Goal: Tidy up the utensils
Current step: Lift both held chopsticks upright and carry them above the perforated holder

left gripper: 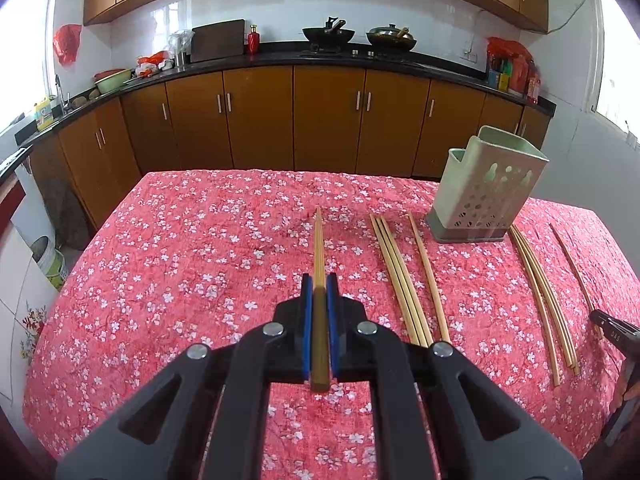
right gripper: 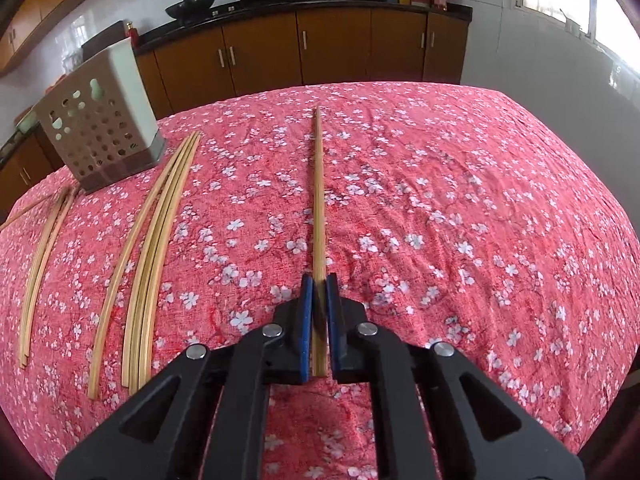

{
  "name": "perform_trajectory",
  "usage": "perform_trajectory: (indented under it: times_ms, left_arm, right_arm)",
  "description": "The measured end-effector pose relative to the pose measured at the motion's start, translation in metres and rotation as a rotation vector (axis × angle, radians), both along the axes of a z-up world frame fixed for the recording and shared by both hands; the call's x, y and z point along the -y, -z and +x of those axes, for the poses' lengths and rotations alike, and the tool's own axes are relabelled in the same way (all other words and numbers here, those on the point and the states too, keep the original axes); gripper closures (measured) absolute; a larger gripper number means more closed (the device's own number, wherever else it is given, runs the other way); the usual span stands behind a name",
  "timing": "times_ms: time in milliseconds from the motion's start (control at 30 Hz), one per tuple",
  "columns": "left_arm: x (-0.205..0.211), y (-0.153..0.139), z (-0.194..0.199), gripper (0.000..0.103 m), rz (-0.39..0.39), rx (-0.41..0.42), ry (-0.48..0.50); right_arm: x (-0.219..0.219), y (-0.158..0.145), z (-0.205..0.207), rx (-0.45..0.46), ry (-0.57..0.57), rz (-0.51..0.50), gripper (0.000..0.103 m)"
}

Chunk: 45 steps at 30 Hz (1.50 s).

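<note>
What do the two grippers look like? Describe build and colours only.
Both match. The left gripper has a matte black frame of angular linkage arms with triangular cut-outs, joined by round silver pivot pins, and two flat blue pads on the inner faces of its fingers. The right gripper shows the same black arms, silver pins and blue pads. No cables or sleeves are visible.

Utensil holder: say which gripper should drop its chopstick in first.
Probably left. The left gripper grips a chopstick raised off the cloth. The right gripper grips a chopstick apparently lying on the cloth, so it must lift first. Distance to the holder looks comparable.
</note>
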<state>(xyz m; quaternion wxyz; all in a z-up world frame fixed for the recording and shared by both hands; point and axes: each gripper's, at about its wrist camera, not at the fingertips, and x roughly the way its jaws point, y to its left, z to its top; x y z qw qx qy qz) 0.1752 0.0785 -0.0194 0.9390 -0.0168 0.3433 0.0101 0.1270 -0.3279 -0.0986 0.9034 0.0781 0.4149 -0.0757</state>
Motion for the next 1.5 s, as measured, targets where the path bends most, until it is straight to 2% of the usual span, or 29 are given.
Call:
perform_trajectory:
  times_ms: [400,567,933,1067,1233,1367,1500]
  left_arm:
    - [0.002,-0.034,-0.007,0.095,0.003,0.109,-0.007]
    - [0.004,-0.053,-0.009,0.095,-0.002,0.170,-0.005]
    - [-0.003,-0.081,0.002,0.095,-0.034,0.232,-0.035]
    - [-0.003,-0.093,0.008,0.095,-0.021,0.261,-0.039]
    - [0.003,-0.127,0.015,0.095,-0.046,0.340,-0.033]
    - [0.014,-0.165,0.017,0.095,-0.115,0.430,0.003]
    - [0.032,-0.194,0.016,0.095,-0.185,0.515,0.055]
  right_arm:
    - [-0.001,-0.084,-0.028,0.329,0.013,0.001,0.095]
    - [0.006,-0.109,-0.026,0.424,0.023,0.006,0.095]
    - [0.008,-0.134,-0.014,0.493,0.028,0.025,0.095]
    - [0.006,-0.157,-0.005,0.538,0.022,0.020,0.095]
    - [-0.001,-0.206,0.000,0.664,-0.008,0.029,0.096]
    - [-0.018,-0.245,0.003,0.774,-0.060,0.076,0.096]
    - [-0.039,-0.260,0.007,0.816,-0.125,0.097,0.095]
